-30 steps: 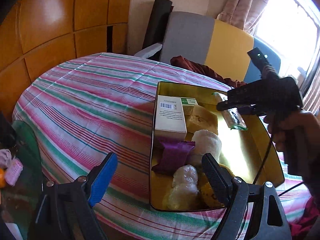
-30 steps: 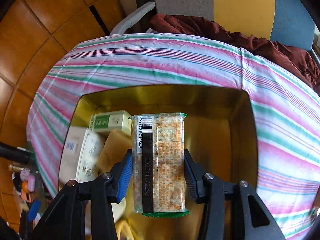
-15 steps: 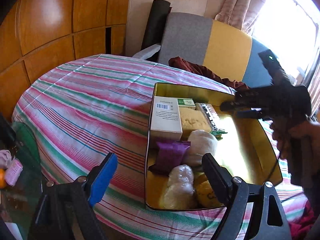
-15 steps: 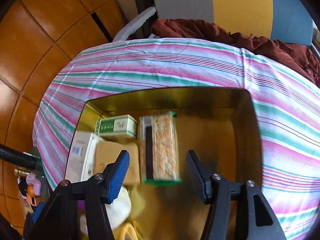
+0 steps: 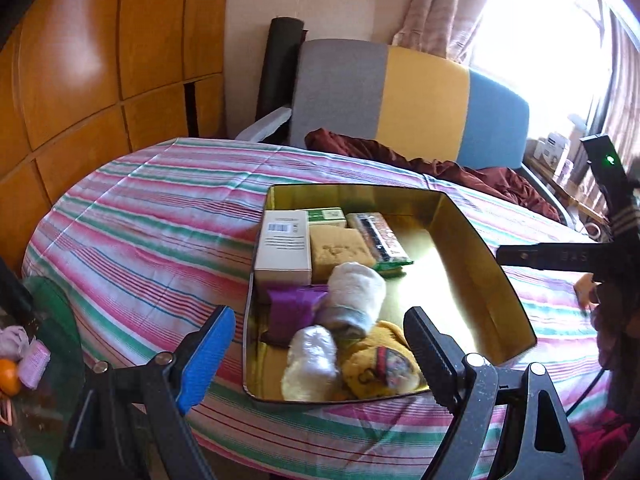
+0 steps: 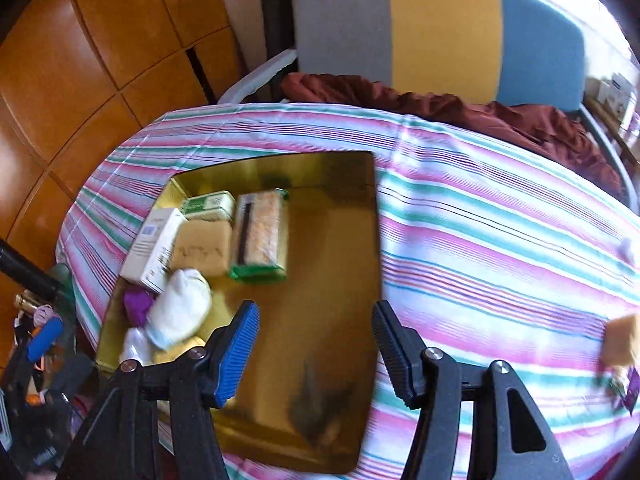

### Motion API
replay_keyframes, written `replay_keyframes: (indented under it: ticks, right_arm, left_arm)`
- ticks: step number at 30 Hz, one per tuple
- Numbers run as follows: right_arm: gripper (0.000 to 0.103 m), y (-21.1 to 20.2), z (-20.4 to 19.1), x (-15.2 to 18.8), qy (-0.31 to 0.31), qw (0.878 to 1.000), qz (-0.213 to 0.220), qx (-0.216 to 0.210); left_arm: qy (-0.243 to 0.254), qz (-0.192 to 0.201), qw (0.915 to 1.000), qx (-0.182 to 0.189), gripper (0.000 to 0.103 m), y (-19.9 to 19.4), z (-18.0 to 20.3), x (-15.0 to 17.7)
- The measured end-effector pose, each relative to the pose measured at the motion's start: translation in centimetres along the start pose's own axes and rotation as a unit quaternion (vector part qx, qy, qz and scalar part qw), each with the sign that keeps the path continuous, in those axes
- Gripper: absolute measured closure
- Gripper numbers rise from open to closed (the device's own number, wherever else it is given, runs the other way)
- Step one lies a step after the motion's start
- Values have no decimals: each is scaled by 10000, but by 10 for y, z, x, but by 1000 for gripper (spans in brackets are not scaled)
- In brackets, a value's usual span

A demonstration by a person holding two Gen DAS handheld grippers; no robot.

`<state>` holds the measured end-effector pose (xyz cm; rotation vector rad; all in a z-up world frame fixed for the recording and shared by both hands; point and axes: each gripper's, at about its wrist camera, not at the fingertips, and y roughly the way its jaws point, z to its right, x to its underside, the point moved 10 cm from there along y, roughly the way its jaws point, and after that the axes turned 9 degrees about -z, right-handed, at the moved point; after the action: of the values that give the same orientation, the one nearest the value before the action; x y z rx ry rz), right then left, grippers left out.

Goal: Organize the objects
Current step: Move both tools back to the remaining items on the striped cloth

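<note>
My right gripper (image 6: 314, 342) hangs over the bare right half of the gold tin (image 6: 340, 360), jaws spread and empty, blue pad on the left finger, black on the right. Nothing sits between them but the tin's floor.

Ahead of it and a little left lies the cracker packet (image 6: 262, 236), flat on the tin floor with its barcode strip up, well clear of both pads. Just left of the packet sits a tan sponge block (image 6: 202, 248), and beyond that a small green box (image 6: 208, 206) against the far wall. Further left, a white carton (image 6: 154, 246) lies along the tin's left wall. Nearer me on that side: a rolled white cloth (image 6: 180, 312), something purple (image 6: 136, 306) tucked beside it (partly hidden).

To the right of the gripper, out on the striped tablecloth (image 6: 480, 220), a tan block (image 6: 620, 338) lies near the picture's edge; it is blurred.

My left gripper (image 5: 316, 356) is held wide, empty, hovering at the near edge of the tin (image 5: 500, 276). Between and just beyond its fingers: a clear-wrapped bundle (image 5: 312, 356) and a yellow plush thing (image 5: 380, 364), not touched by either pad. The packet (image 5: 380, 240) lies farther off, toward the tin's far end.

Beyond the table, a grey, yellow and blue chair back (image 5: 400, 96) with maroon cloth (image 5: 440, 164) heaped on the seat.
</note>
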<state>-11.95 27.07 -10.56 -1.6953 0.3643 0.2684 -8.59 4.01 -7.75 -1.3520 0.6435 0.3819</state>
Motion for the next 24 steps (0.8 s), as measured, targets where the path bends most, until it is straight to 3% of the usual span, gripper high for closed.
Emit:
replay_keyframes:
  ticks: [13, 20, 24]
  right_arm:
    - [42, -42, 126, 32, 1100, 9928, 332, 326]
    - [41, -73, 213, 49, 1883, 9780, 581, 684]
    - [35, -92, 265, 60, 2358, 9648, 722, 911]
  left_arm:
    - [637, -12, 9979, 97, 16, -6, 55, 3]
    - [1068, -97, 9939, 243, 16, 0, 96, 5]
    - [1316, -156, 9905, 355, 16, 4, 123, 7]
